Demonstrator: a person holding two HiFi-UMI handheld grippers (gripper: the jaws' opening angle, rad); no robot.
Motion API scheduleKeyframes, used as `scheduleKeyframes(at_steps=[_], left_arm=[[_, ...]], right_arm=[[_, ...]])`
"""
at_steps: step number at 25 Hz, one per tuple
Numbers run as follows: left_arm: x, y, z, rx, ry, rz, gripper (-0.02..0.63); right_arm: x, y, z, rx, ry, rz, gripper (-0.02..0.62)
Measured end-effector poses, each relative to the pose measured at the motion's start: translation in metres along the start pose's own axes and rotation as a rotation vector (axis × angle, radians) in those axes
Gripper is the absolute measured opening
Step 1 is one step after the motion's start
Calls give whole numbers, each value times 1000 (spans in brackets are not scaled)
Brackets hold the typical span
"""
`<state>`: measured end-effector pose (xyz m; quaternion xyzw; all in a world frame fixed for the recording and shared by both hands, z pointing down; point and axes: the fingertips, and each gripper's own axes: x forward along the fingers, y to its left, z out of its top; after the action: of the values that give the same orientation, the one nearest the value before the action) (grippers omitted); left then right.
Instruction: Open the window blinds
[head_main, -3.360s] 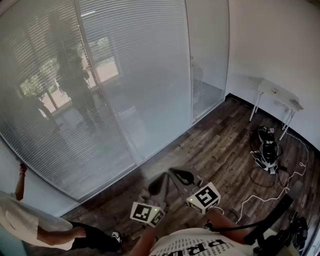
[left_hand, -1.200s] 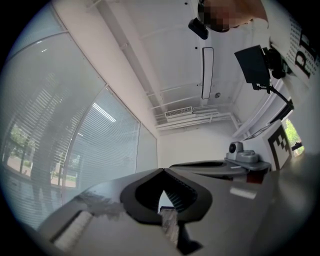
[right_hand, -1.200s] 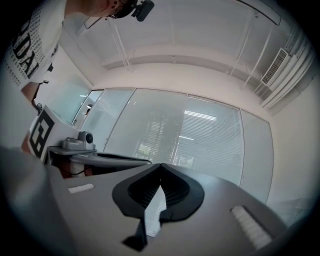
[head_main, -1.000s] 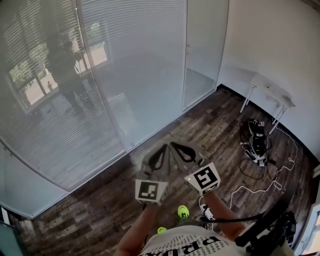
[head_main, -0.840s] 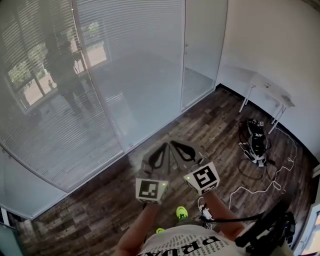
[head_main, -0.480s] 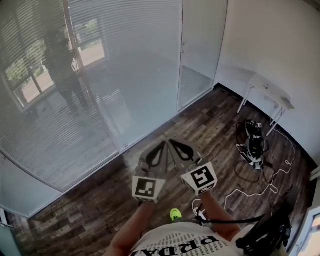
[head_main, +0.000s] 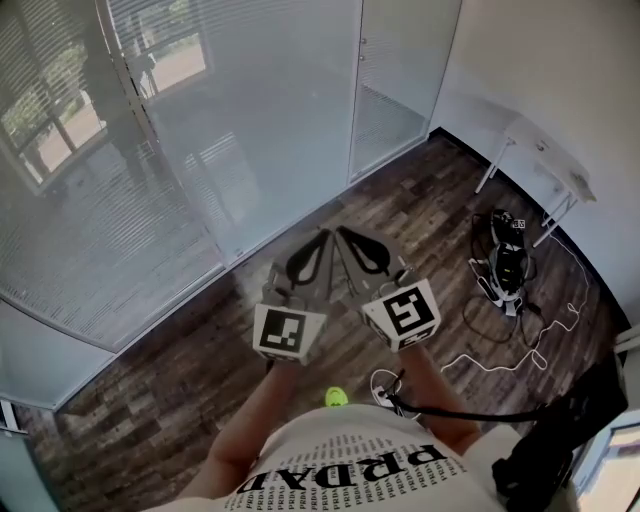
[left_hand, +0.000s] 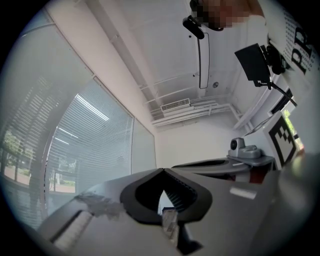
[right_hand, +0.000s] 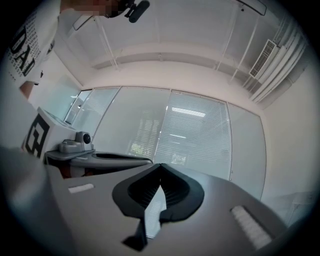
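The window blinds (head_main: 150, 170) cover the long glass wall. Below the blinds lies the wooden floor (head_main: 180, 380), and right of them stands a white table (head_main: 545, 160). Short of the blinds, the left gripper (head_main: 320, 237) and right gripper (head_main: 341, 234) hover side by side, each with its jaws pressed together on nothing.

In your head view, a dark wood-plank floor (head_main: 400, 215) fills the middle and right of the frame. A long glass wall (head_main: 280, 110) runs across the upper left, hung with pale slatted blinds (head_main: 90, 240). Through it, at the far upper left, daylight comes in at an outer window (head_main: 40, 130). A plain white wall (head_main: 560, 70) takes the upper right, and a small white table (head_main: 555, 160) stands against it. Just below the table, black gear (head_main: 508, 265) and a white cable (head_main: 500, 355) lie on the floor. In your right gripper view, a white ceiling (right_hand: 190, 45) has a vent grille (right_hand: 265, 57) at upper right.
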<state>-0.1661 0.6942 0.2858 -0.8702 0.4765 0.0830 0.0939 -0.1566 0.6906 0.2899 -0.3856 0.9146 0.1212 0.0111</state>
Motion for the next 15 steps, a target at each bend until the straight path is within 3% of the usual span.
scheduleKeyframes(at_steps=[15], left_arm=[[84, -12, -18, 25, -16, -7, -9]], right_arm=[[7, -84, -24, 22, -8, -23, 8]])
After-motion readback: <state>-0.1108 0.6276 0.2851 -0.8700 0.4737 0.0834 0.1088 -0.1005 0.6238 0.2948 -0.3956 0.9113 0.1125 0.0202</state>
